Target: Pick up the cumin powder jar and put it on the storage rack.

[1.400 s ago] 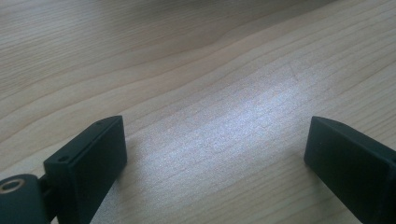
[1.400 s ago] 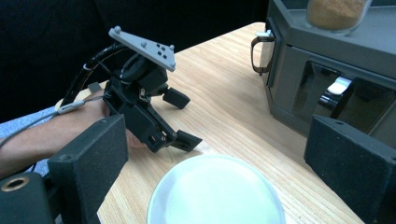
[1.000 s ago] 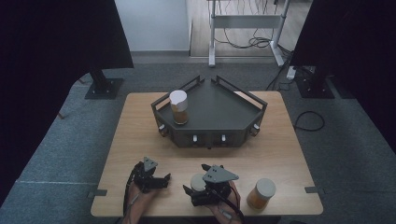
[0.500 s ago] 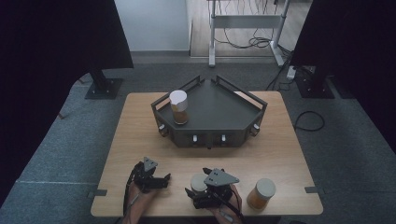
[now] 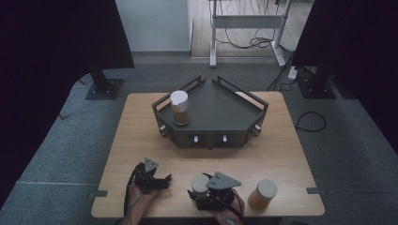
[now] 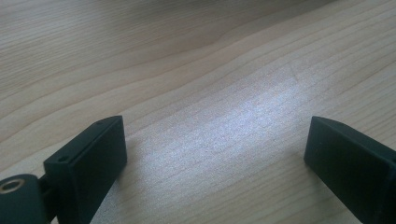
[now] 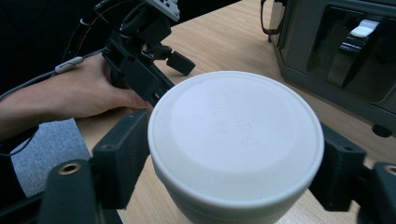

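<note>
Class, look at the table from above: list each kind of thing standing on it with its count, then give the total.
White-lidded jars with orange-brown contents: 3 – one in the tray, one between the right gripper's jaws, one at the table's right front.
Dark grey angular metal tray with railings: 1
Total: 4

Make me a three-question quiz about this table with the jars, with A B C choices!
1. Where does the jar farthest from the person stand?
A. on the dark tray
B. on the floor
C. in a hand

2. How many white-lidded jars are there?
A. one
B. three
C. five

3. What is the right gripper doing?
A. lying open, holding nothing
B. closed on a jar
C. pressing a tray switch

Answers: 1 A, it stands in the tray's left corner. 2 B, one on the tray, two near the table's front edge. 3 B, its jaws have just been closing and press the jar's sides.
</note>
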### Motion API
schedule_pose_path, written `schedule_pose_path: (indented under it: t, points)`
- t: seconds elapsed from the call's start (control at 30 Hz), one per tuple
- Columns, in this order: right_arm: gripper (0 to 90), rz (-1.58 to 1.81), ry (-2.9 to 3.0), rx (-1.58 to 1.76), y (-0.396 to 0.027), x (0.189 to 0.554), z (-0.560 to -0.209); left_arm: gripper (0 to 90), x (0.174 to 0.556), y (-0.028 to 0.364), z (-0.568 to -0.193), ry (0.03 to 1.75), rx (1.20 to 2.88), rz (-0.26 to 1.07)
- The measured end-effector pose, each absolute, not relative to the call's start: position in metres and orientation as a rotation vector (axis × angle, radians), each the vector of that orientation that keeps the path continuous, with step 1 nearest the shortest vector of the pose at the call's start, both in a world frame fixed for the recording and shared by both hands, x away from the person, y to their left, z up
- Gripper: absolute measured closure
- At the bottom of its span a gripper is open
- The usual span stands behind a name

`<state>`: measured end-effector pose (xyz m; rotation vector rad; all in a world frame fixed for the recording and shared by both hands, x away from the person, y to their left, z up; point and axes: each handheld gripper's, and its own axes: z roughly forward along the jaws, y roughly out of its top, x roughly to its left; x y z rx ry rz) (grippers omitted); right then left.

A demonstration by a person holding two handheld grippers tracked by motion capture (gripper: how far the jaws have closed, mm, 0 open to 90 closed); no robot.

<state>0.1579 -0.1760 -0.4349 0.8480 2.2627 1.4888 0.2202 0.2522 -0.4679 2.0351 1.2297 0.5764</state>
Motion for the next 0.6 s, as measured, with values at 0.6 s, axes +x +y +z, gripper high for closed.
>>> schedule_pose_path:
  t: [0.6]
  points:
    - [32.5,1.505,2.218,0.833,-0.1797,0.1532,-0.4421,5.2,0.2203,0.2523,-0.4680,1.228,2.036,0.576]
